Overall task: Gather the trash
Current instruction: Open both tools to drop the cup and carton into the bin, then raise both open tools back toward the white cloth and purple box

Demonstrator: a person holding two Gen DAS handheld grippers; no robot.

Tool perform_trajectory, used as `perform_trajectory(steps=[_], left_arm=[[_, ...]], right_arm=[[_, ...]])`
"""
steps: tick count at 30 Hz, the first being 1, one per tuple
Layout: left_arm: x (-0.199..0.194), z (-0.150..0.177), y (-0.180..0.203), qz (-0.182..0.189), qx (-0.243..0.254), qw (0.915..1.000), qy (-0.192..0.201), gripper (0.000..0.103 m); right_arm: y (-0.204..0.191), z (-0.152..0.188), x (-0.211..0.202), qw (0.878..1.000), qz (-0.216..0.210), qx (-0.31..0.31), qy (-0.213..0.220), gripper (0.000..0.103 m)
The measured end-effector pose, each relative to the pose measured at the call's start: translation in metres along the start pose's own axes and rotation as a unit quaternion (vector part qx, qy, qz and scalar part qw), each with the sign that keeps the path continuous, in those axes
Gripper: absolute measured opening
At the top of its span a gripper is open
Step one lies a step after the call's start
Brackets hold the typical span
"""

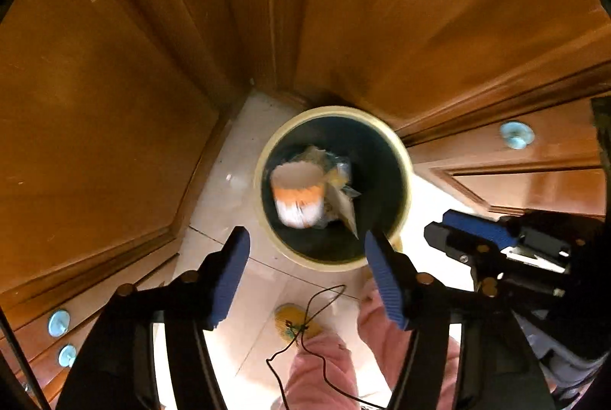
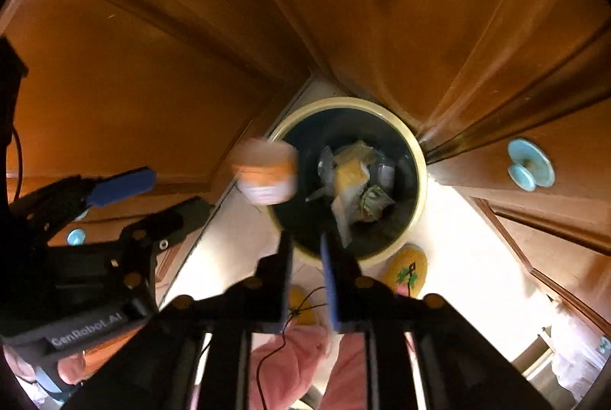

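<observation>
A round bin with a cream rim (image 1: 332,110) (image 2: 421,177) and a dark liner stands on the floor in a corner, straight below me. An orange and white paper cup (image 1: 298,196) (image 2: 266,177) is blurred in mid-air over the bin's mouth, with no finger touching it. Crumpled wrappers (image 2: 353,177) lie inside the bin. My left gripper (image 1: 305,234) (image 2: 181,191) hangs open above the bin's near edge, with nothing between its blue pads. My right gripper (image 2: 306,240) (image 1: 435,223) stands beside it with a narrow gap between its fingers, and that gap is empty.
Brown wooden cabinet doors (image 1: 114,104) close in behind and on both sides, with pale blue knobs (image 1: 516,134) (image 2: 530,162). A person's pink trouser legs (image 1: 324,364) and yellow slippers (image 2: 406,268) stand on the pale tile floor. A thin black cable (image 1: 305,330) dangles below the grippers.
</observation>
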State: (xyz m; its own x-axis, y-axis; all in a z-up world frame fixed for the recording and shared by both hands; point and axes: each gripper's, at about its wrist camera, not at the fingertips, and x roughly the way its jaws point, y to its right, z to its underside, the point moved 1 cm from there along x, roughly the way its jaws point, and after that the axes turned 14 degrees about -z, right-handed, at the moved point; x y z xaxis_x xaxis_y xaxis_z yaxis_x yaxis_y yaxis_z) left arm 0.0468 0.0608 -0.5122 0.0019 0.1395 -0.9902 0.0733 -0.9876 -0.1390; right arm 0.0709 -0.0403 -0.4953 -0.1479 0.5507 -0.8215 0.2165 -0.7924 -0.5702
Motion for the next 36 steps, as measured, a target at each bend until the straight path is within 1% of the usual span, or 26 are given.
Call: perform_trajectory(steps=[3, 5, 8, 11, 14, 16, 21, 24, 27, 36], left_arm=[[0.016, -0.004, -0.003, 0.002, -0.006, 0.9999, -0.012, 0.061], [0.02, -0.002, -0.006, 0.004, -0.012, 0.9999, -0.006, 0.061], [0.018, -0.002, -0.007, 0.003, -0.013, 0.9999, 0.008, 0.061], [0.016, -0.007, -0.009, 0.011, -0.013, 0.9998, 0.013, 0.06], [0.013, -0.01, -0.008, 0.014, -0.011, 0.9998, 0.012, 0.058], [0.009, -0.014, -0.009, 0.014, -0.008, 0.9998, 0.01, 0.053], [0.002, -0.012, -0.007, 0.019, -0.012, 0.9997, 0.005, 0.053], [-0.011, -0.009, -0.008, 0.021, -0.013, 0.9996, 0.016, 0.053], [-0.033, -0.006, -0.011, 0.014, -0.009, 0.9994, 0.029, 0.053], [-0.114, 0.011, -0.019, 0.015, -0.001, 0.9984, 0.055, 0.053]], right_arm=[[0.008, 0.003, 0.009, 1.0, -0.003, 0.022, 0.008, 0.019], [0.015, 0.006, 0.011, 0.999, 0.001, 0.03, 0.014, 0.02], [0.016, 0.005, 0.012, 0.999, 0.007, 0.032, 0.014, 0.02], [0.016, 0.009, 0.01, 0.999, 0.011, 0.033, 0.02, 0.02], [0.018, 0.009, 0.007, 0.999, 0.012, 0.036, 0.03, 0.02], [0.013, 0.009, 0.003, 0.999, 0.013, 0.037, 0.037, 0.02], [0.006, 0.011, -0.008, 0.998, 0.01, 0.042, 0.05, 0.02], [0.002, 0.012, -0.016, 0.997, 0.008, 0.046, 0.058, 0.02], [-0.005, 0.015, -0.029, 0.997, 0.007, 0.047, 0.066, 0.02], [-0.036, 0.034, -0.084, 0.995, 0.007, 0.057, 0.087, 0.02]])
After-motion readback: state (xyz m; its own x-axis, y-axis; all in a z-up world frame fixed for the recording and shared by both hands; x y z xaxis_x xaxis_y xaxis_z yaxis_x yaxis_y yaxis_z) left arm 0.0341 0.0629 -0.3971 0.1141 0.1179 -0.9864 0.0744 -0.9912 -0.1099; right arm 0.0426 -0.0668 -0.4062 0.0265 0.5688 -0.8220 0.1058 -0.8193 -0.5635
